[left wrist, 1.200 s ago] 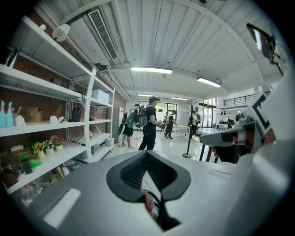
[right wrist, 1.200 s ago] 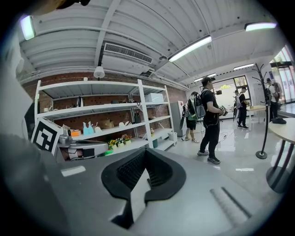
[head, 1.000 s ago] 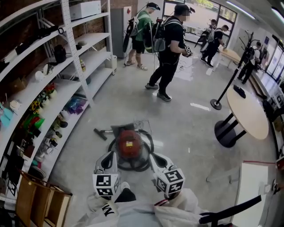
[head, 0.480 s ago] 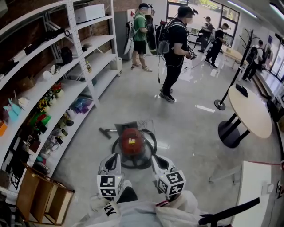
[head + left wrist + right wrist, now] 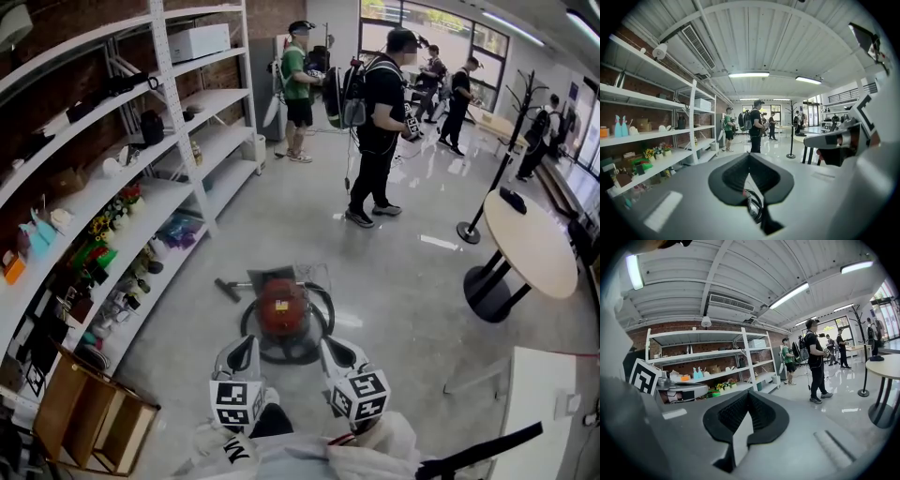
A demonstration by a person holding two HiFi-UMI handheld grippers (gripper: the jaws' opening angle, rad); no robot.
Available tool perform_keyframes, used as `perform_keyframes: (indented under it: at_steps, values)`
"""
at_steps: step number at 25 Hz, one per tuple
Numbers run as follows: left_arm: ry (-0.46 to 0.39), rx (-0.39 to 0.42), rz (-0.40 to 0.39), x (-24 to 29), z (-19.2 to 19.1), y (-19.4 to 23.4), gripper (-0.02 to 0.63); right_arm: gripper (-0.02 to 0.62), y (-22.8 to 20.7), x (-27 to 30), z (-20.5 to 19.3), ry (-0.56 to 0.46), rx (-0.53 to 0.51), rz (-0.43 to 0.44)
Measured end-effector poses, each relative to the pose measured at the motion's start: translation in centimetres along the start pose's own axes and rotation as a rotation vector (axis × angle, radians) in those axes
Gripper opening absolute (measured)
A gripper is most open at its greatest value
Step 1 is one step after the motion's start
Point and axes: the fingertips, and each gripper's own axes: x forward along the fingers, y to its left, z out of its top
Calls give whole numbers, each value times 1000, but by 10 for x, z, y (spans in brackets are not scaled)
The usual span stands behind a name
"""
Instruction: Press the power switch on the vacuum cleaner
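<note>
The person in black (image 5: 377,131) has stepped farther off since a second ago, and my grippers stay low. My left gripper (image 5: 246,345) and right gripper (image 5: 330,345) both have their jaws pressed together, holding and touching nothing. The red vacuum cleaner (image 5: 282,307) sits on the floor (image 5: 403,281) just ahead of them, its hose (image 5: 292,354) coiled round it.

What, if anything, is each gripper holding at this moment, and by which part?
Nothing is held. The left gripper and the right gripper each have their jaws closed together on nothing, and both are clear of the red vacuum cleaner.
</note>
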Motion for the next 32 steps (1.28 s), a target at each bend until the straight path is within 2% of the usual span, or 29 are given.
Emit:
perform_keyframes:
  at_steps: [11, 21, 32]
  values:
    - [14, -9, -10, -18, -14, -29, 0, 0, -1, -24, -20, 24, 35, 4]
    - [20, 1, 2, -26, -10, -20, 0, 0, 6, -23, -14, 12, 28, 5]
    - [18, 0, -15, -33, -9, 18, 0, 0, 38, -3, -12, 19, 24, -15]
